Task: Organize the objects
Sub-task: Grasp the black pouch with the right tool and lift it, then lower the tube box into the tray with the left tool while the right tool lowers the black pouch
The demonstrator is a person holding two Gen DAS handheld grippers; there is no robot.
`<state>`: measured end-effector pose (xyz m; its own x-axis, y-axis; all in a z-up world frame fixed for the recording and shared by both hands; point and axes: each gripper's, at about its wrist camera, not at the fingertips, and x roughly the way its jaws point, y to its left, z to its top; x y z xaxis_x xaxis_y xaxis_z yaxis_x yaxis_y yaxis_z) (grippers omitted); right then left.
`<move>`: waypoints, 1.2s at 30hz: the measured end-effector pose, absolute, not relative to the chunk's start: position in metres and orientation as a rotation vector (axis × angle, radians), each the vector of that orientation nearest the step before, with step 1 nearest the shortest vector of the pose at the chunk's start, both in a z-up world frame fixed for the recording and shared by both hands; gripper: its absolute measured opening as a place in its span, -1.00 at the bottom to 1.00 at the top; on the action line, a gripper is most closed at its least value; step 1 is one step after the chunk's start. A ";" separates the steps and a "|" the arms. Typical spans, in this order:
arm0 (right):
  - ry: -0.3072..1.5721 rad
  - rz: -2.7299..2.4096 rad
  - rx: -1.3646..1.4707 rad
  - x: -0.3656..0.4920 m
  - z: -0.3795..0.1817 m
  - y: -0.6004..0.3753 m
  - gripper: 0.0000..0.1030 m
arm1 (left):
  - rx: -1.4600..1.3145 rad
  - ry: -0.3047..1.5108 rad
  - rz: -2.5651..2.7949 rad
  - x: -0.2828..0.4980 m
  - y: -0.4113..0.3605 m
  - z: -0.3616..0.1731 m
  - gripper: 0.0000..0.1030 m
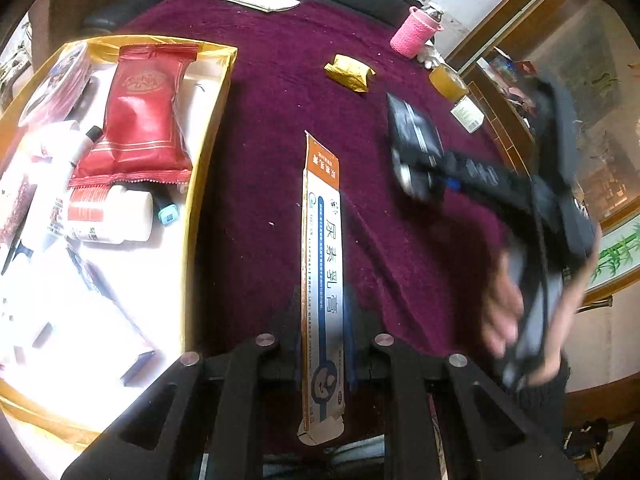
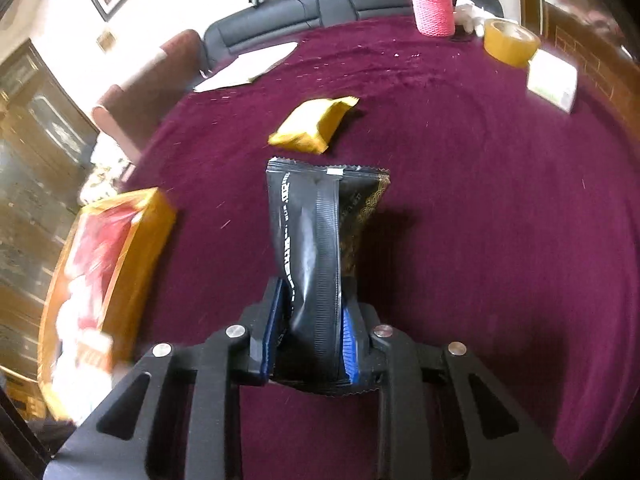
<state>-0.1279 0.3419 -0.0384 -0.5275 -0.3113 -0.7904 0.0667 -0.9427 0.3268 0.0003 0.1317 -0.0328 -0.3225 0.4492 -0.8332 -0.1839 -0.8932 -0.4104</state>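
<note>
My left gripper [image 1: 323, 320] is shut on a long white and orange ointment box [image 1: 326, 232], which sticks out forward over the dark red tablecloth [image 1: 280, 100]. To its left lies an open gold-rimmed box [image 1: 208, 140] holding a red packet [image 1: 140, 120], a white bottle [image 1: 116, 220] and several other items. My right gripper [image 2: 314, 312] is shut on a black snack packet [image 2: 316, 224], held above the cloth. In the left wrist view that gripper shows blurred at the right with the black packet [image 1: 412, 128]. A small gold packet [image 2: 314, 124] lies on the cloth beyond it.
A pink knitted cup [image 2: 434, 4], a roll of yellow tape [image 2: 510, 42] and a small white box [image 2: 554, 80] stand at the table's far right edge. White paper [image 2: 248, 66] lies at the far side. A person's hand [image 1: 504, 320] holds the right gripper.
</note>
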 end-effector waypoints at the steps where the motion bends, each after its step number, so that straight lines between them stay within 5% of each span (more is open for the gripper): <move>1: -0.407 -2.525 1.382 -0.117 -0.038 0.338 -0.55 | -1.533 -0.348 2.246 0.002 0.130 -0.032 -0.74; 7: -0.540 -2.445 1.298 -0.053 -0.034 0.323 -0.55 | -1.511 -0.363 2.235 0.014 0.119 -0.023 -0.74; 21: -0.416 -2.255 1.170 -0.028 -0.003 0.233 -0.54 | -1.395 -0.564 2.417 0.020 -0.013 0.032 -0.74; 36: -0.243 -2.162 1.164 -0.072 0.005 0.134 -0.54 | -1.524 -0.299 2.412 -0.032 -0.087 -0.010 -0.73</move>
